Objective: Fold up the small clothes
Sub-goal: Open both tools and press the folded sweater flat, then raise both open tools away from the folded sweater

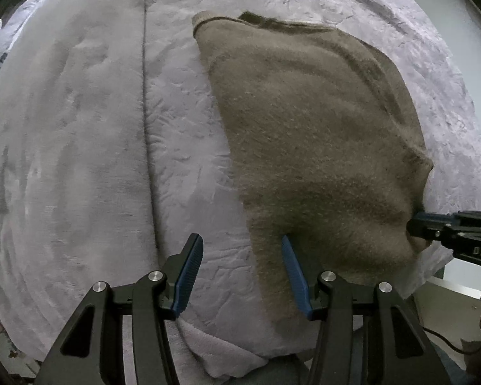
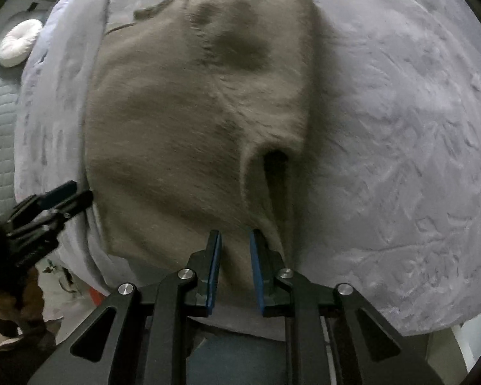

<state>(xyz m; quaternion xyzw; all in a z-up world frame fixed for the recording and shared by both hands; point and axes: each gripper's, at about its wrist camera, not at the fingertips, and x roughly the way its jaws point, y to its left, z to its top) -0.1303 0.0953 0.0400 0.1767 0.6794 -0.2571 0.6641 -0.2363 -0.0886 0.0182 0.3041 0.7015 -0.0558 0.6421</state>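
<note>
Two black grippers with blue pads over a brown fuzzy knit garment [image 1: 311,134] on a pale grey plush blanket [image 1: 80,128], left gripper [image 1: 242,240] jaws apart, empty, right gripper [image 2: 235,234] jaws narrowly apart astride a raised fold.

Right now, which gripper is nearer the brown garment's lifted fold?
Right. The right gripper sits at the fold on the brown garment; the left gripper straddles its opposite edge, jaws apart.

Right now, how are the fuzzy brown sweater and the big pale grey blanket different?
The fuzzy brown knitted sweater is smaller and darker; the big pale grey plush blanket is larger, lighter, and spreads far past it. The sweater lies on top; the blanket lies underneath. The sweater bunches into a raised fold near its lower edge; the blanket lies mostly flat. Both look soft.
</note>
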